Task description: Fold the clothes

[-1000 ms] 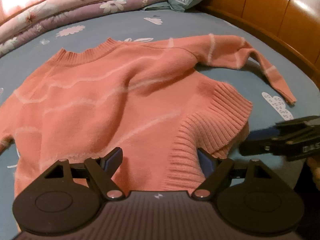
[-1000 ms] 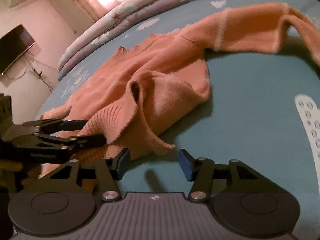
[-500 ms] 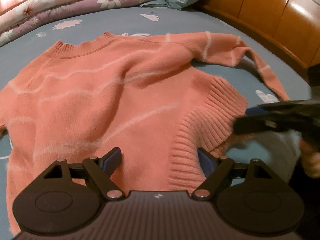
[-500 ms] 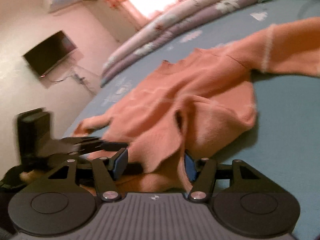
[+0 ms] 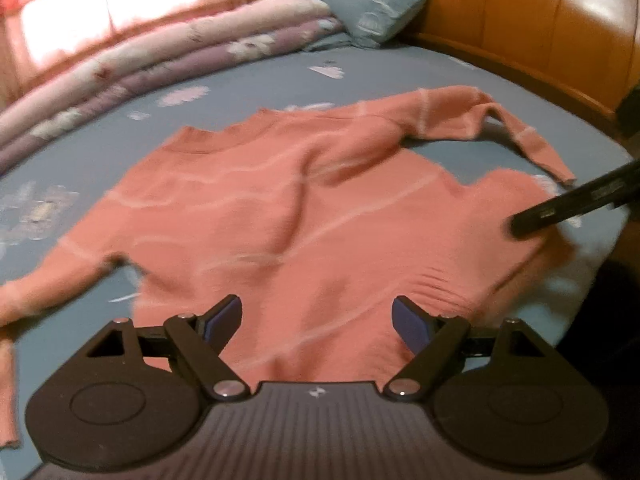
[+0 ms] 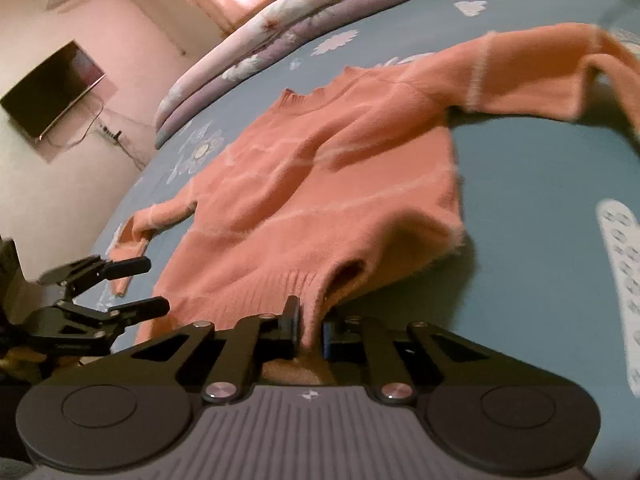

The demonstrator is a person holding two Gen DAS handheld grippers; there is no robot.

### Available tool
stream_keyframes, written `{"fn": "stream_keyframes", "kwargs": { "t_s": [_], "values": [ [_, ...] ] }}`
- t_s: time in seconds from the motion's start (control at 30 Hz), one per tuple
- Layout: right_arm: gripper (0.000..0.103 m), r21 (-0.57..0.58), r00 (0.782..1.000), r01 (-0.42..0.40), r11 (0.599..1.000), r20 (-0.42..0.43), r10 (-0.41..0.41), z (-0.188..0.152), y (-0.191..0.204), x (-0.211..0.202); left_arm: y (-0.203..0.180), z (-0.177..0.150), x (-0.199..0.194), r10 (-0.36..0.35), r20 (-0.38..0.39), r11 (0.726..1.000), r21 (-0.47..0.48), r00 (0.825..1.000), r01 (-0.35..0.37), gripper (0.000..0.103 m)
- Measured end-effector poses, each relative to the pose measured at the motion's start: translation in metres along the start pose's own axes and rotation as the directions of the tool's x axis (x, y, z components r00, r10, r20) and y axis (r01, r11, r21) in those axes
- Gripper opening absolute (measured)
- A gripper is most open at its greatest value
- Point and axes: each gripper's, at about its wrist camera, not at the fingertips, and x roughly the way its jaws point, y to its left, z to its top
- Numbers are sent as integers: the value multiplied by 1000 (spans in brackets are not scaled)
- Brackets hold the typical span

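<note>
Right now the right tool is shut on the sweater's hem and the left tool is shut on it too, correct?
Not quite. The left tool is open above the sweater, as the left wrist view shows. The right tool does pinch the hem.

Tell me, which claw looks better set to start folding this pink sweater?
The right claw, probably. It is closing on the ribbed hem of the sweater, with fabric already between its pads. The left claw hangs wide open over the hem, gripping nothing.

The right gripper [image 6: 310, 326] is closing its 2 jaws on a fold of cloth at lower centre. The left gripper [image 5: 317, 320] is hanging wide apart, gripping nothing.
</note>
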Motion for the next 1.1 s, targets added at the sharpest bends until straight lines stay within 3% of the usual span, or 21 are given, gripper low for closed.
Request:
{"fn": "stream_keyframes", "kwargs": {
  "t_s": [0.07,0.17,0.33,0.53,0.77,0.9,1.1],
  "values": [
    [12,43,999,-40,998,3,40,-4,-4,-16,4,-4,-6,31,4,999,-12,1000,-31,83],
    [12,91,1000,-21,996,-18,23,-10,-11,-33,10,-9,-13,43,9,998,-51,999,-43,83],
    [12,123,989,137,983,-78,-128,-22,-24,-32,14,-15,-22,48,24,996,-73,999,-46,83],
    [17,87,943,315,945,-145,-301,-34,-32,-19,27,-20,-25,79,3,991,-109,997,-79,83],
    [28,15,961,270,963,-67,-269,-18,-22,-29,76,-18,-27,99,-13,973,-210,995,-99,83],
    [31,-14,965,255,967,-53,-255,5,-20,-16,120,-16,-13,26,-11,935,-353,1000,-29,83],
    [38,-37,973,229,973,-31,-231,47,-24,14,171,-14,40,-107,-13,839,-538,994,83,79]
  ]
}}
